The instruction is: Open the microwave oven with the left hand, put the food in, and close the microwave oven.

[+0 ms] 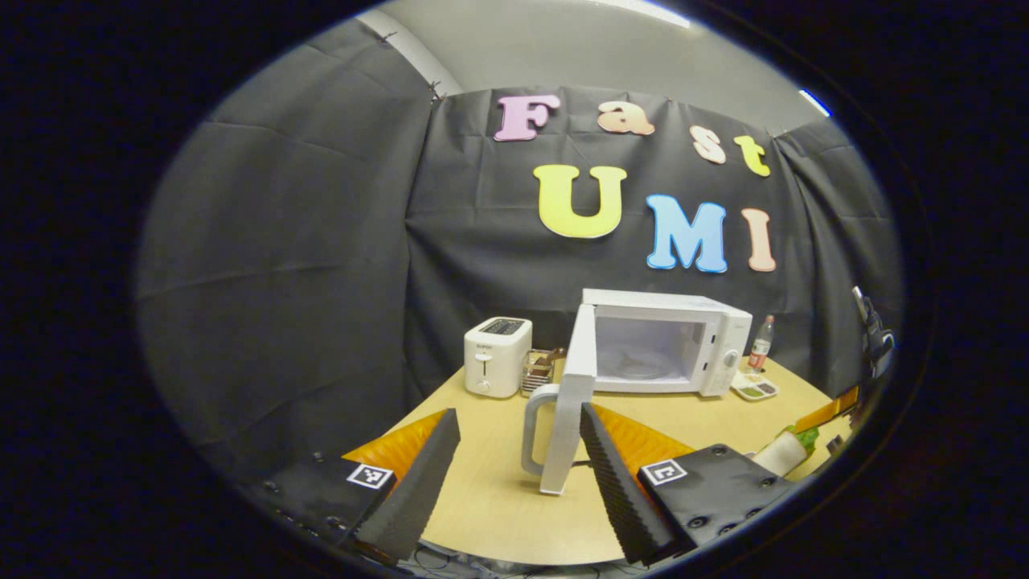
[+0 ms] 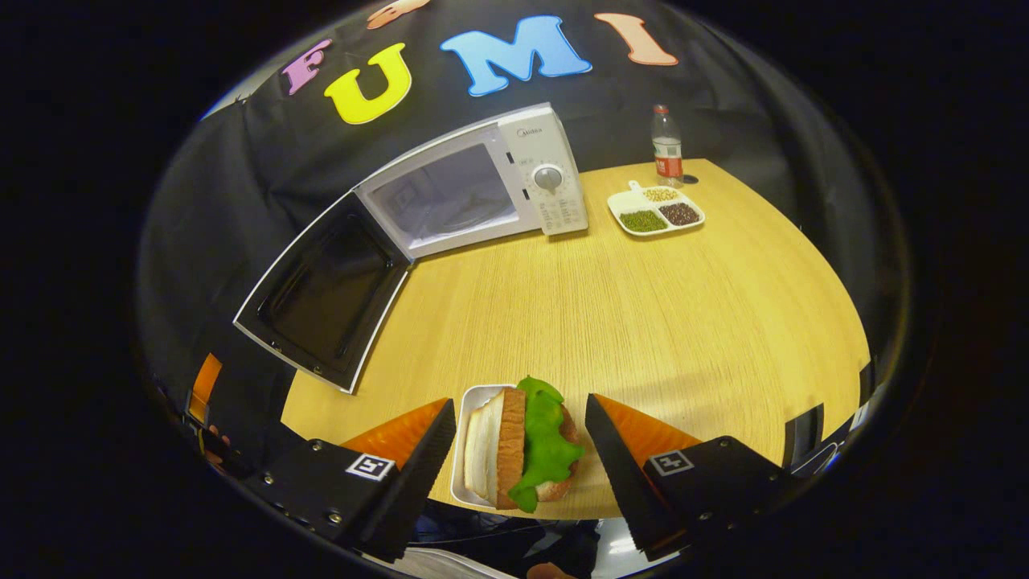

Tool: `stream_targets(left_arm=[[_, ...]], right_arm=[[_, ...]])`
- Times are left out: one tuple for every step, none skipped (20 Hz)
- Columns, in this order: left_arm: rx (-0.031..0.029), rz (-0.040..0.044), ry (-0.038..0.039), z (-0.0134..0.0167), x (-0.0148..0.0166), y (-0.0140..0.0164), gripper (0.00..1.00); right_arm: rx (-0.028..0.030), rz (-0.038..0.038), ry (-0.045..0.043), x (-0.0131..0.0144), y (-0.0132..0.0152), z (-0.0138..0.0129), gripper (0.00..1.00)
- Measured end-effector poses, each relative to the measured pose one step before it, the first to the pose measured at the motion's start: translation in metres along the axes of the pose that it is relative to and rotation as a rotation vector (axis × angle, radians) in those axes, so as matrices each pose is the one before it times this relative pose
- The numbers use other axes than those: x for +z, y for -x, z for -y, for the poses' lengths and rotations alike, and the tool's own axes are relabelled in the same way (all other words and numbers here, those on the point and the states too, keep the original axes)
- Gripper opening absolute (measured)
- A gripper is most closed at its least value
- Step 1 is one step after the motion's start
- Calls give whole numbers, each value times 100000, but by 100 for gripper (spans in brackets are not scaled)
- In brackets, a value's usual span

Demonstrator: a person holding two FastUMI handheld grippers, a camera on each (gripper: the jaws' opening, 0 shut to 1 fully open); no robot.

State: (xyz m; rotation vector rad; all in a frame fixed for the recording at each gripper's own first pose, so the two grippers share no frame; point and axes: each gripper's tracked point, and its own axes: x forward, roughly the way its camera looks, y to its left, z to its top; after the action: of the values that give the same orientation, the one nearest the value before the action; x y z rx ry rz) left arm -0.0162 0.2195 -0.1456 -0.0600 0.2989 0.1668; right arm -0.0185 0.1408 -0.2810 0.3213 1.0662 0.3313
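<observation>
Two grippers: each shows from its own camera, both with fingers spread apart and holding nothing.
Left gripper (image 1: 514, 474): in the left gripper view its fingers stand open, with the edge of the microwave door (image 1: 572, 402) between them farther off; whether either finger touches the door cannot be told.
Right gripper (image 2: 518, 450): in the right gripper view its fingers are open on either side of the sandwich (image 2: 526, 450), with a gap on both sides and no contact.
Microwave oven (image 2: 482, 189): white, at the back of the wooden surface (image 2: 643, 305) near the wall, door swung wide open to its left, cavity lit and bare, a round dial on its control panel.
Door handle (image 1: 534, 426): a white loop on the outer face of the open door, seen in the left gripper view.
Sandwich: sliced bread with green lettuce, lying in a small white tray (image 2: 466, 450) at the near edge of the surface, well apart from the oven.
Toaster (image 1: 497, 356): white, left of the oven in the left gripper view, with a small wire rack (image 1: 540, 371) just beside it.
Divided plate (image 2: 655, 211): white, three compartments of grains or beans, just right of the oven.
Bottle (image 2: 666, 146): clear plastic with a red label, upright behind the plate.
</observation>
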Motion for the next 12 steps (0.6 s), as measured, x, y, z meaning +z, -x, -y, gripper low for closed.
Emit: stream_targets(left_arm=[[666, 434, -198, 221, 97, 708, 96], [1166, 655, -654, 18, 232, 526, 98], [1102, 216, -666, 219, -7, 489, 98], [1078, 79, -422, 111, 44, 448, 97], [984, 229, -37, 193, -110, 598, 97], [1312, -26, 152, 18, 30, 436, 96], [1575, -422, 168, -69, -207, 341, 96], [979, -351, 359, 203, -133, 303, 95], [977, -374, 147, 209, -221, 420, 95], [1118, -66, -212, 145, 11, 301, 94], [1139, 633, -288, 153, -6, 375, 96], [474, 1181, -53, 317, 467, 124, 98]], right_arm=[[665, -2815, -1658, -534, -241, 238, 98], [1077, -3043, -2005, -862, -331, 118, 98], [1740, -3275, -2354, -609, -294, 100, 98], [1957, -2618, -3049, -723, -428, 71, 98], [1688, -1798, -3226, -288, -453, 42, 98], [3315, -2007, -3206, -421, -215, -340, 96], [2617, -1624, -3726, -250, -180, -195, 92], [2098, -1074, -3007, -128, 191, -170, 76], [2498, 217, -3086, 31, 95, -210, 60], [1749, -380, -1581, -16, -198, -172, 52], [996, -483, 591, 43, 231, -80, 45], [1128, -403, 2493, -143, 77, -173, 39]])
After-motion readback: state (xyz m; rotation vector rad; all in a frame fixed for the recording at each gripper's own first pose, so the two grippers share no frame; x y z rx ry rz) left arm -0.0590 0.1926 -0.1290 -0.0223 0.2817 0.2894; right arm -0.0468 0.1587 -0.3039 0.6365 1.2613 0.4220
